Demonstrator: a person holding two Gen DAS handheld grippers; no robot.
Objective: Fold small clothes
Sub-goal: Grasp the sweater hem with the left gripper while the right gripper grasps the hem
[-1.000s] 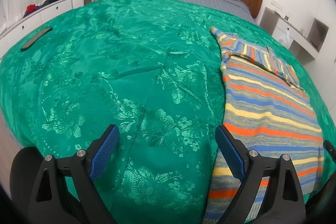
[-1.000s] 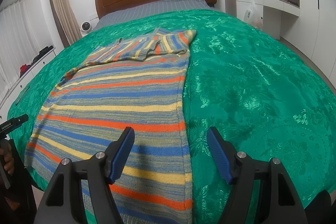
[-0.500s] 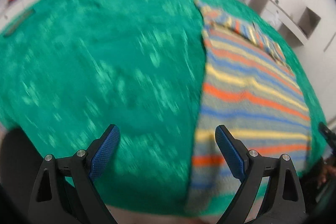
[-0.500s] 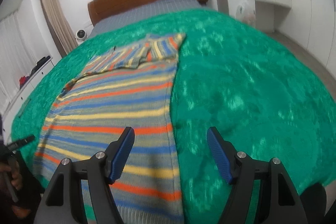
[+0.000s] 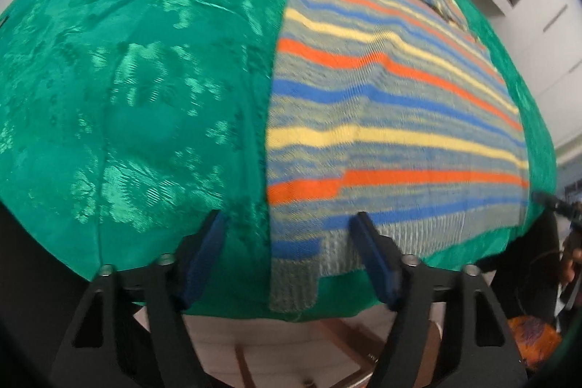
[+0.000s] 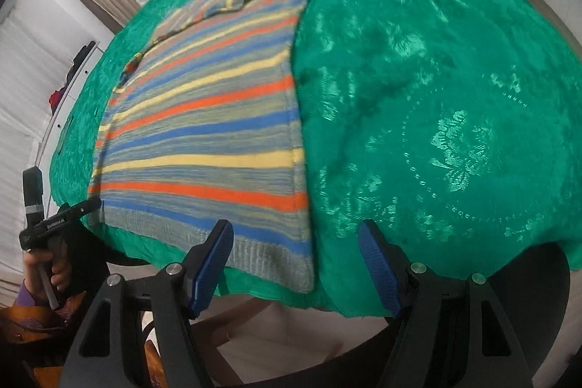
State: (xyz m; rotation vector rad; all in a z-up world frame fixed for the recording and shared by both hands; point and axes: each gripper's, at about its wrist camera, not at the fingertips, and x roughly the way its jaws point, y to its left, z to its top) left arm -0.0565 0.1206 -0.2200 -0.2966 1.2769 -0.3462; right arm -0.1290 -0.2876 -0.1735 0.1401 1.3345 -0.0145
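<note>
The sweater [image 5: 382, 119] has orange, yellow, blue and grey stripes, the bedspread [image 6: 436, 97] is shiny green with a floral pattern, and the gripper pads [image 6: 211, 264] are blue.

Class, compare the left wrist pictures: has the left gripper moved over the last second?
Yes. The left gripper has moved right and back toward the foot of the bed: the striped sweater hem corner, earlier beside its right finger, now lies between its open fingers.

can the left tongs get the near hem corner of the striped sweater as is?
Probably yes. The left tongs are open, and the near corner of the striped knitted sweater hangs over the green bedspread edge between the fingers, with nothing covering it.
</note>
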